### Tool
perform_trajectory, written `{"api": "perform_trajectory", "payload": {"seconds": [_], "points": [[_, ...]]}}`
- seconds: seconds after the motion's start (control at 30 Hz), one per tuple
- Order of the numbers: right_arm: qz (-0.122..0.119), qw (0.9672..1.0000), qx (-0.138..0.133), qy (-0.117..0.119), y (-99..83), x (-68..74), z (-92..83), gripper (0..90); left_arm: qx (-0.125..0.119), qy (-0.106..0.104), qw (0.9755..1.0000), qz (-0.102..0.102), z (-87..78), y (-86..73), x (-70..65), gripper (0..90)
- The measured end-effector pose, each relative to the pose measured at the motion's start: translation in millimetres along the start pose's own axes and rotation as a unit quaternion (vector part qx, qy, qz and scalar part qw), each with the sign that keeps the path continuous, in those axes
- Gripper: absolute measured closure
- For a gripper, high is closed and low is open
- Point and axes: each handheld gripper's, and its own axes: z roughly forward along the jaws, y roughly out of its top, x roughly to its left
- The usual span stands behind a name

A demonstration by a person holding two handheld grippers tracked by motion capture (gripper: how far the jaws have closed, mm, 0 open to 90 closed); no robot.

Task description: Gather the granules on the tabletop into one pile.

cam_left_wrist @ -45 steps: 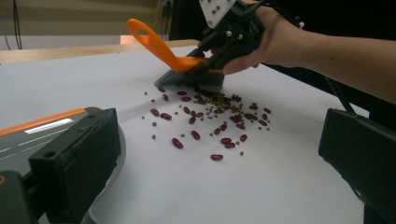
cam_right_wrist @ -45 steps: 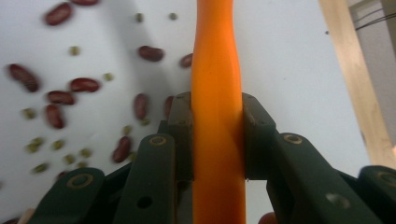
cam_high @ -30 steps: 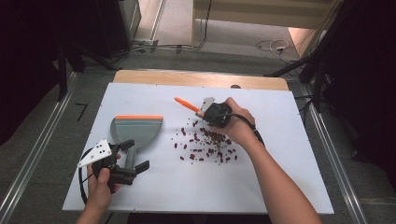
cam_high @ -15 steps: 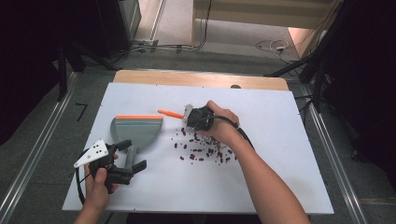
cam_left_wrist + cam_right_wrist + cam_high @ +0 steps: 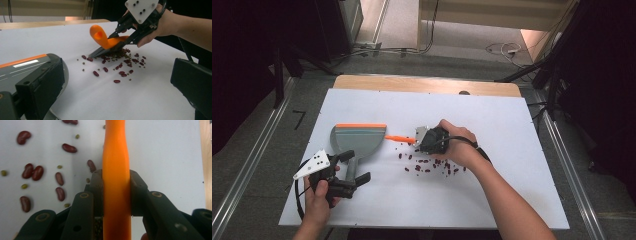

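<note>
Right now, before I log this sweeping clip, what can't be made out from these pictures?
- Brush bristles: right gripper view, hidden below the right gripper.
- Dustpan handle: high view, partly covered by the left gripper; the grip can't be confirmed.
- Small green beans: high view, too small beside the red beans.
- Dustpan's inside: left gripper view, blocked by a near jaw.

grip: right gripper (image 5: 116, 195), two black jaws clamped on either side of the smooth orange plastic brush handle (image 5: 116, 165) | handle: runs straight up from the jaws, upright | dark red kidney beans (image 5: 37, 173) and small green beans (image 5: 24, 186): scattered left of handle on white tabletop (image 5: 165, 155) | wooden edge strip (image 5: 205, 157): far right of handle
</note>
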Motion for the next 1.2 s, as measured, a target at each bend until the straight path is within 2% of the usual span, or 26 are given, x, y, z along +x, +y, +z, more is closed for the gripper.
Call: {"api": "perform_trajectory", "payload": {"seconds": [0.07,0.13,0.27,0.43,0.47,0.5,0.57,0.6,0.63,0.67,0.7,0.77,0.8,0.9,1.0,1.1,1.2], "points": [[0.009,0.9999,-0.009,-0.002,-0.3,-4.3,-6.9,68.7,-0.001,0.000,1.0000,0.000,-0.5,0.2,0.4,0.1],[0.015,0.9995,-0.021,-0.020,1.4,-10.6,-9.2,68.7,-0.001,0.001,1.0000,-0.001,-0.5,0.3,0.7,0.1],[0.020,0.9989,-0.028,-0.034,10.9,-20.0,-6.1,68.7,-0.001,0.001,1.0000,-0.001,-0.4,0.3,0.7,0.2],[0.002,0.9987,-0.019,-0.047,35.6,-26.9,13.6,68.7,-0.003,0.002,1.0000,-0.001,-2.4,0.1,2.0,0.1],[-0.002,0.9990,-0.018,-0.042,42.3,-27.3,22.4,68.7,-0.005,0.002,1.0000,-0.002,-2.9,0.0,2.4,0.1],[-0.002,0.9990,-0.018,-0.042,42.3,-27.3,22.4,68.7,-0.005,0.003,1.0000,-0.003,-3.8,0.0,2.9,0.1],[-0.004,0.9997,-0.018,-0.016,46.9,-21.1,29.2,68.7,-0.007,0.004,1.0000,-0.004,-5.5,-0.2,3.9,0.1],[-0.004,0.9997,-0.018,-0.016,46.9,-21.1,29.2,68.7,-0.008,0.005,0.9999,-0.003,-6.2,-0.1,4.6,0.1],[-0.020,0.9996,-0.010,-0.017,48.0,-15.8,29.0,68.6,-0.010,0.008,0.9999,-0.004,-7.3,0.0,5.2,0.1],[-0.020,0.9996,-0.010,-0.017,48.0,-15.8,29.0,68.6,-0.012,0.009,0.9999,-0.005,-8.7,0.2,6.4,0.1],[-0.029,0.9995,-0.011,-0.011,45.9,-9.0,25.9,68.6,-0.017,0.011,0.9998,-0.008,-10.2,0.6,7.9,0.2],[-0.031,0.9995,-0.009,-0.006,43.3,-3.8,22.4,68.6,-0.020,0.014,0.9996,-0.011,-11.9,0.8,9.4,0.1],[-0.037,0.9992,-0.015,-0.004,41.8,-2.3,20.8,68.7,-0.020,0.015,0.9996,-0.013,-12.7,0.4,10.1,0.1],[-0.035,0.9992,-0.017,0.005,38.1,3.4,16.2,68.6,-0.017,0.016,0.9997,-0.010,-12.1,0.3,9.5,0.2],[-0.055,0.9980,-0.028,0.012,29.8,12.3,9.1,68.5,-0.014,0.015,0.9998,-0.007,-9.8,0.5,7.2,0.1],[-0.054,0.9980,-0.026,0.018,26.3,15.9,5.5,68.6,-0.011,0.014,0.9998,-0.005,-8.0,-0.1,6.2,0.1],[-0.069,0.9969,-0.029,0.022,22.6,17.7,1.7,68.5,-0.012,0.015,0.9998,-0.008,-8.3,-0.2,6.6,0.2]]}}
